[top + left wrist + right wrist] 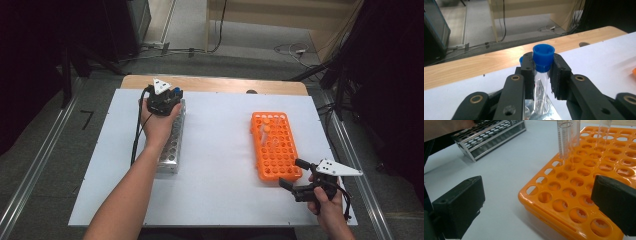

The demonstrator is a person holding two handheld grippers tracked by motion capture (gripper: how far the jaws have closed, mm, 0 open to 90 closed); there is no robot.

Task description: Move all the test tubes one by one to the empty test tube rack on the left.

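A clear test tube with a blue cap [543,53] stands upright between the pads of my left gripper [543,65], which is shut on it just under the cap. The tube's lower end sits over the metal tube rack [552,110]. In the high view this gripper [174,94] is at the far end of the metal rack [170,150]. My right gripper [291,172] is open at the near right corner of the orange tube rack [275,145]. Its wide-set jaws [537,202] frame the orange rack's [579,182] corner and hold nothing.
Several clear uncapped tubes [565,137] stand at the orange rack's far end. A second blue cap [521,59] peeks out behind my left jaw. A white sheet [220,165] covers the table, with a wooden edge [215,84] at the back. Cables lie on the floor beyond.
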